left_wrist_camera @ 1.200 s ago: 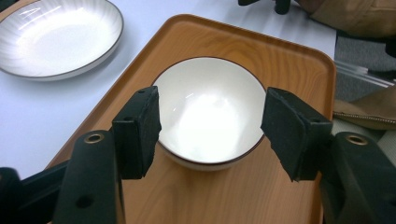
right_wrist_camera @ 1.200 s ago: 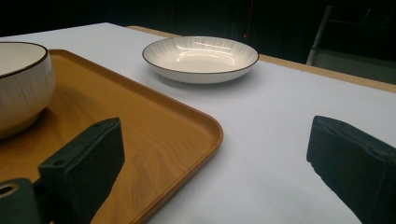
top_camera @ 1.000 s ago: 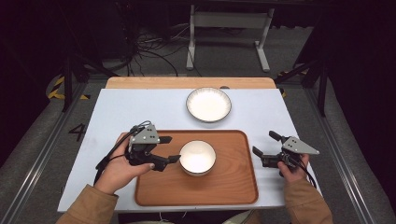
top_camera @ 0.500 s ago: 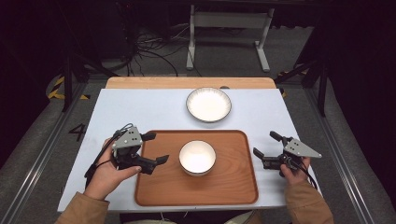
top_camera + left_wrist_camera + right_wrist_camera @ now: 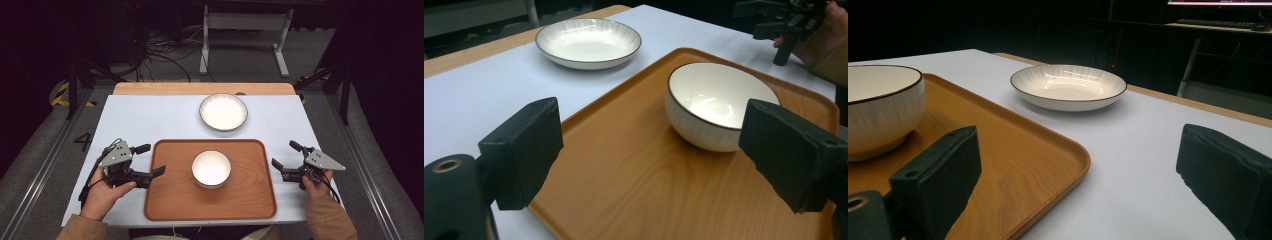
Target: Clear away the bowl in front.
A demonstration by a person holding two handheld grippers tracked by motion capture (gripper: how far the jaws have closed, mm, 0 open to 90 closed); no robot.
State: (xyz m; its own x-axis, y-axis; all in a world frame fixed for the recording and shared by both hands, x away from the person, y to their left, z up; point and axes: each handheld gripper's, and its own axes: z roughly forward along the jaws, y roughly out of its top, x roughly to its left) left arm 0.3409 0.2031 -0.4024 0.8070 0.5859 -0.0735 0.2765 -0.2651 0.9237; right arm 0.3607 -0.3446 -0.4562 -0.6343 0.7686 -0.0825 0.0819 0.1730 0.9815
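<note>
Leftward off the tray (image 5: 175, 210) went the left gripper (image 5: 152, 161); both jaws apart, bowl (image 5: 211, 168) empty.

We see white tabletop (image 5: 150, 120) under left gripper (image 5: 152, 160) and right gripper (image 5: 283, 154). Wooden strip (image 5: 200, 88) at edge far beyond them. Farther off we note metal stand (image 5: 245, 22), tangled cables (image 5: 160, 55) on floor. Yellow-black tape (image 5: 62, 95) beyond left gripper, off table.

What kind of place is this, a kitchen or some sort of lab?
Probably a lab or recording workspace, not a kitchen. A white-topped table stands on a dark floor strewn with loose cables, a desk with a monitor and keyboard sits behind, and hazard tape marks the floor.
</note>
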